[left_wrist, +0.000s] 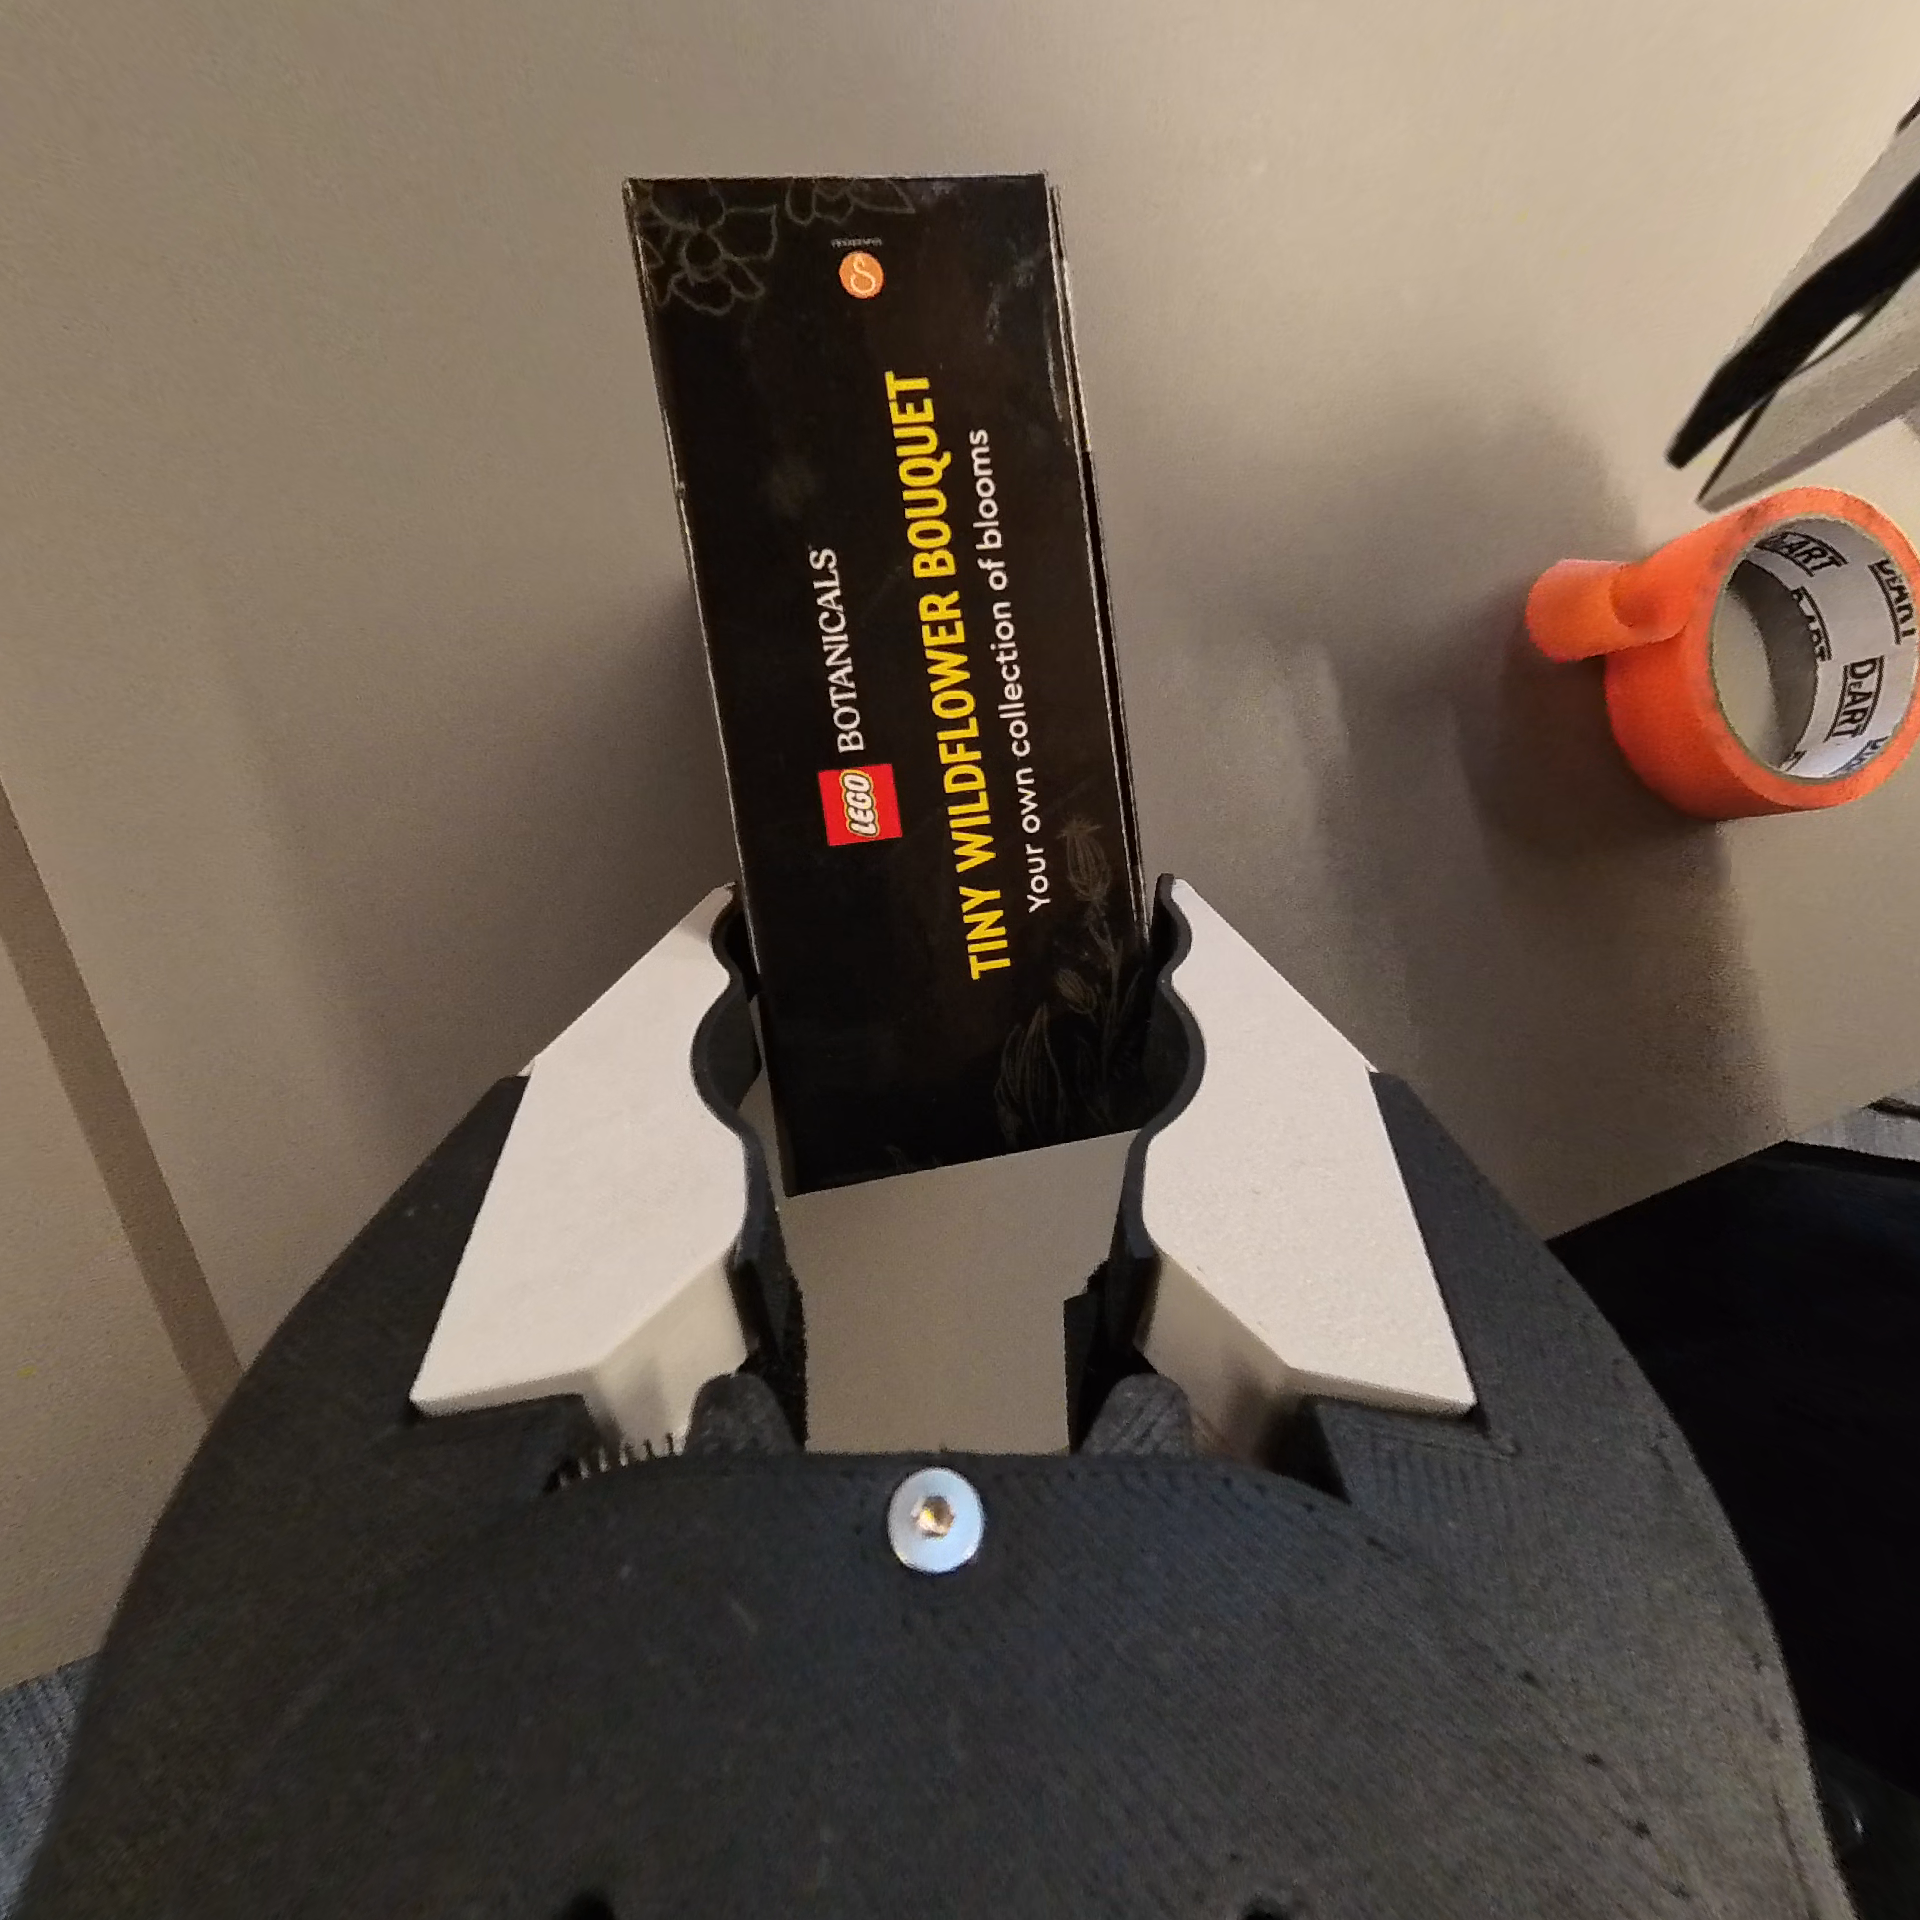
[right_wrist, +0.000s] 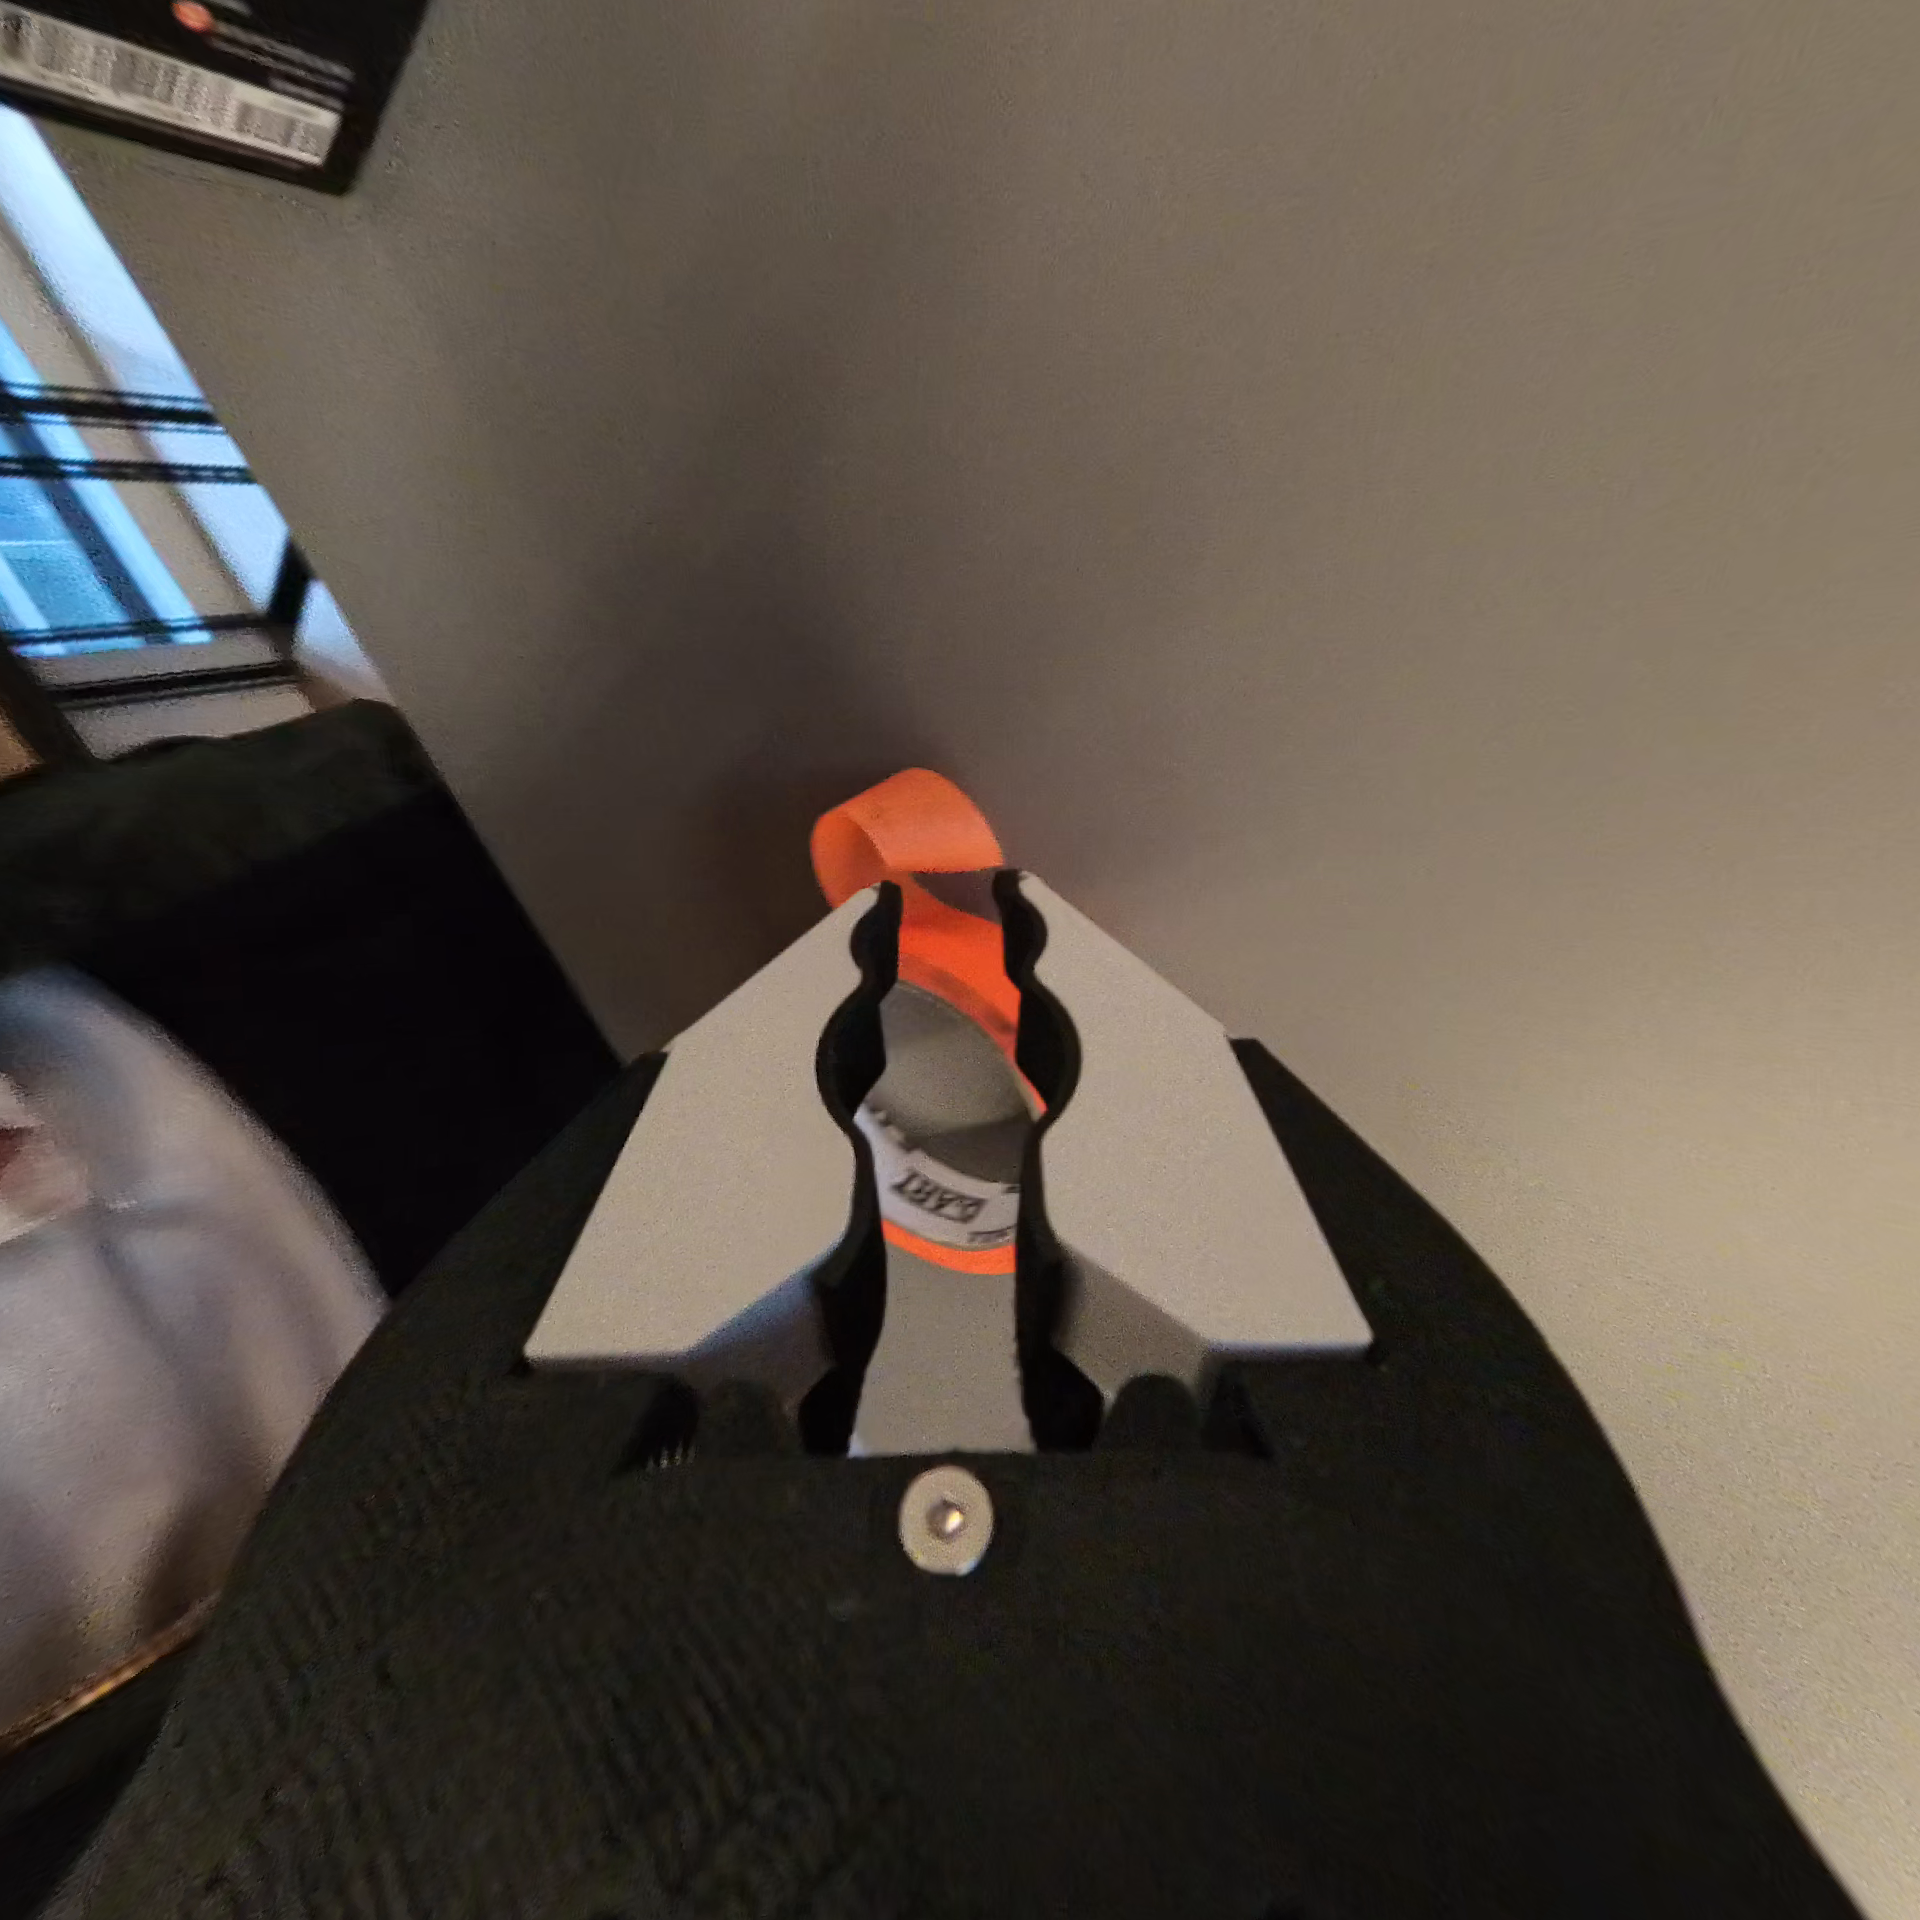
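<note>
A plain grey-beige table (left_wrist: 312, 520) fills most of the left wrist view, with a darker strip of floor or furniture past its edge on the right. The left gripper (left_wrist: 951, 904) has its two white fingers with black pads set either side of the near end of a long black box (left_wrist: 883, 644) printed with yellow and white lettering and a small red logo. The box lies flat and stretches straight ahead of the gripper, away from it. Both pads sit right at the box's long edges, so the jaws look pressed onto it, though I cannot be sure how firmly. Whether the box holds anything cannot be seen; its ends look closed. Off to the right of this gripper, well apart from the box, stands a roll of orange tape (left_wrist: 1756, 665) with a loose folded tab sticking out to its left. Its core is hollow. Just above the roll hangs the tip of the right gripper (left_wrist: 1704, 457), close to the roll but apart from it.

In the right wrist view the same table (right_wrist: 1351, 520) runs ahead, with a window and a dark piece of furniture to the left. The right gripper (right_wrist: 945, 883) is drawn narrow, its pads only slightly parted. The orange tape (right_wrist: 904, 831) lies straight ahead and beneath, seen through the gap between the pads, the tab poking past the fingertips. The pads do not appear to pinch it. A corner of the black box (right_wrist: 197, 94) shows far ahead to the left. A blurred pale shape sits at the left edge.
</note>
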